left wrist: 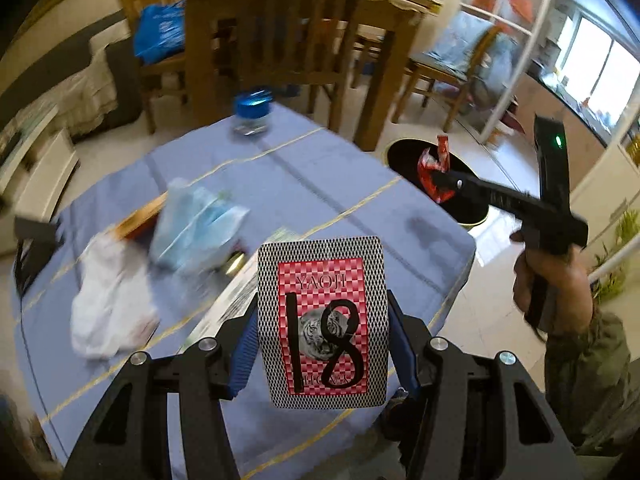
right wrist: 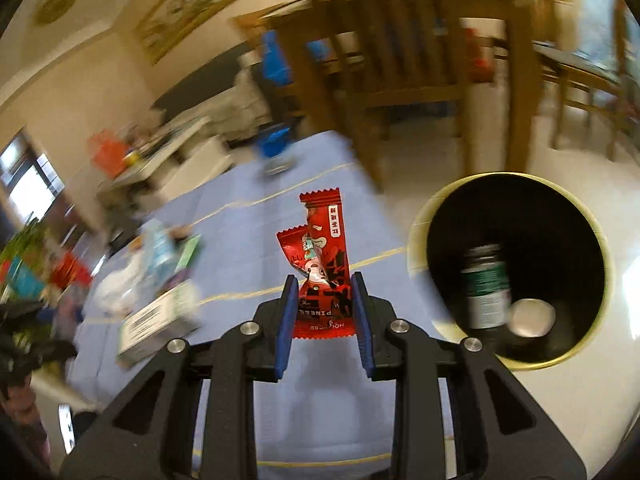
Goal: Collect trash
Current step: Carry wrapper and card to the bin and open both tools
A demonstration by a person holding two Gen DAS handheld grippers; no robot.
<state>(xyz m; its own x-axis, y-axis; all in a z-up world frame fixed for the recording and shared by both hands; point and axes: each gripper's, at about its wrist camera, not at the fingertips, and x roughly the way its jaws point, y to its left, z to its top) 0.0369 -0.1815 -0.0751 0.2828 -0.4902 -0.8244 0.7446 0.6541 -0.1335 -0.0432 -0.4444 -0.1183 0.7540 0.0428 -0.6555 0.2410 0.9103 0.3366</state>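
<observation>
My right gripper (right wrist: 325, 286) is shut on a red snack wrapper (right wrist: 320, 256) and holds it above the blue table's right edge, left of the black bin (right wrist: 516, 216). In the left wrist view the right gripper (left wrist: 442, 182) holds the red wrapper (left wrist: 434, 160) over the bin (left wrist: 404, 152). My left gripper (left wrist: 323, 320) is shut on a playing card (left wrist: 323, 320) marked 18, above the table. A white crumpled bag (left wrist: 112, 312) and a pale blue plastic bag (left wrist: 196, 228) lie on the table.
The bin holds a green-labelled bottle (right wrist: 486, 288) and a round lid (right wrist: 532, 316). A blue-lidded jar (left wrist: 252, 114) stands at the table's far edge. A white box (right wrist: 160, 324) lies on the table. Wooden chairs (left wrist: 288, 40) stand behind.
</observation>
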